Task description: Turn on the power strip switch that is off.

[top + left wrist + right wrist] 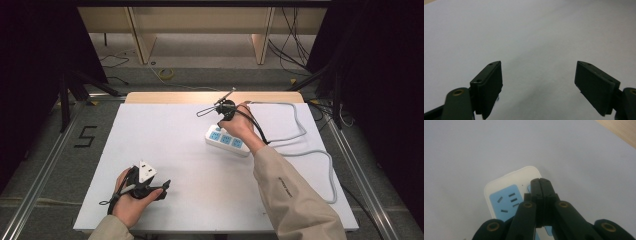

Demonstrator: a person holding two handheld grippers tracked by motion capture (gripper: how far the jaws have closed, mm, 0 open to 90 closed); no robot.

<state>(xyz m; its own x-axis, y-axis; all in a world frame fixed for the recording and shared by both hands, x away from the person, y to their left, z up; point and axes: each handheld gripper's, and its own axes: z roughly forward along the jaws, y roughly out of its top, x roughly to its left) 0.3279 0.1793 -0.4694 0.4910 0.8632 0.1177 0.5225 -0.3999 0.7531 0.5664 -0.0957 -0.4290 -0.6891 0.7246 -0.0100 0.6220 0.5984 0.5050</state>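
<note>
Plastic, rigid and light by the look of it: the white power strip with blue socket faces (227, 140) lies right of centre on the white surface (165, 145), its grey cord (320, 152) looping off to the right; the right gripper (223, 119) hangs just above its far end. The left gripper (537, 82) shows jaws spread wide over bare surface. In the right gripper view the jaws are pressed together, empty, over the strip's end; its smooth long sides look best to clamp. No containers.
</note>
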